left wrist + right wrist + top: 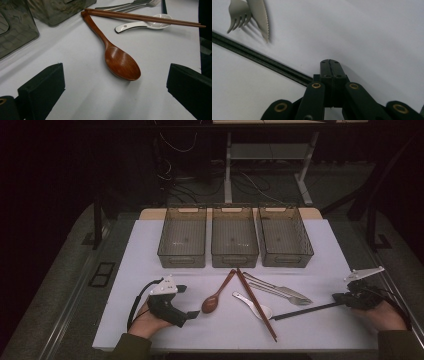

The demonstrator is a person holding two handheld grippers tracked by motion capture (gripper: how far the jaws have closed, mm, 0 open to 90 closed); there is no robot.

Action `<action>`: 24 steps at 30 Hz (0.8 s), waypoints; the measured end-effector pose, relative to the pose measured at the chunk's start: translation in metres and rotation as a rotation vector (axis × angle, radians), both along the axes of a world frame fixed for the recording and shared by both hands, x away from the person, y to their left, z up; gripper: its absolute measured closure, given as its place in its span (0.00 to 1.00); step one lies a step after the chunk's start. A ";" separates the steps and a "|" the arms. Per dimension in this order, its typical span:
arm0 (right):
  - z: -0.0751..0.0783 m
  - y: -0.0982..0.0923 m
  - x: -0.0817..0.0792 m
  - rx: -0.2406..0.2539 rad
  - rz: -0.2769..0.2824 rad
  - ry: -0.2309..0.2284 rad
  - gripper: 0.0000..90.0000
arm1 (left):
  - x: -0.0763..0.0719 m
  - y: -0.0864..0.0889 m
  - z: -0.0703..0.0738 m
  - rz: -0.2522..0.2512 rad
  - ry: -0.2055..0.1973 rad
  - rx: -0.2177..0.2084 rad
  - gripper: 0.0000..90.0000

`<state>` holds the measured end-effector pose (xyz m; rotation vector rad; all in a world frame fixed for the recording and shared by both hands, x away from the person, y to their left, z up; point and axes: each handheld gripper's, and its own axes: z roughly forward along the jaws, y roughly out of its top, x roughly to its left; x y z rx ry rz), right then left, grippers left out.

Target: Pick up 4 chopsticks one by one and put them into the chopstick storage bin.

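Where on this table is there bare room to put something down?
Free: the white table left of the three bins, and the strip right of them. Crowded: the middle, where wooden spoon, chopsticks, white spoon and fork and knife lie.

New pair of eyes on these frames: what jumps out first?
Likely the three clear bins lined up at the far side of the white table, with cutlery scattered in front: a wooden spoon, red chopsticks lying across a white spoon, and a fork and knife. The left hand-held gripper stands open just short of the wooden spoon's bowl; the right hand-held gripper is shut beside black chopsticks.
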<state>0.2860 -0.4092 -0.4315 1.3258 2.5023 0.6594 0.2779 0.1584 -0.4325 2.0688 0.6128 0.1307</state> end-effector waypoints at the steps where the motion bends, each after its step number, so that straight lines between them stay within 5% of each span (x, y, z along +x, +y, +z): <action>1: 0.000 0.000 -0.001 -0.001 0.003 0.000 0.99 | 0.000 0.000 0.000 0.000 0.001 -0.001 0.01; 13: 0.003 0.005 -0.015 -0.028 0.045 0.023 0.99 | 0.000 0.000 -0.001 -0.006 0.002 0.005 0.01; 16: 0.010 0.006 -0.016 0.022 0.071 0.000 0.95 | 0.000 0.000 -0.001 -0.007 0.002 0.003 0.01; 19: 0.026 0.020 -0.019 0.100 0.175 -0.049 0.86 | 0.000 0.000 -0.001 -0.006 0.003 0.004 0.01; 20: 0.026 0.020 -0.019 0.100 0.175 -0.049 0.86 | 0.000 0.000 -0.001 -0.007 0.002 0.004 0.01; 23: 0.029 0.042 -0.022 0.168 0.324 -0.058 0.80 | 0.000 0.000 -0.001 -0.006 0.003 0.000 0.01; 24: 0.029 0.042 -0.022 0.168 0.324 -0.058 0.80 | 0.000 0.000 -0.001 -0.008 0.002 0.003 0.01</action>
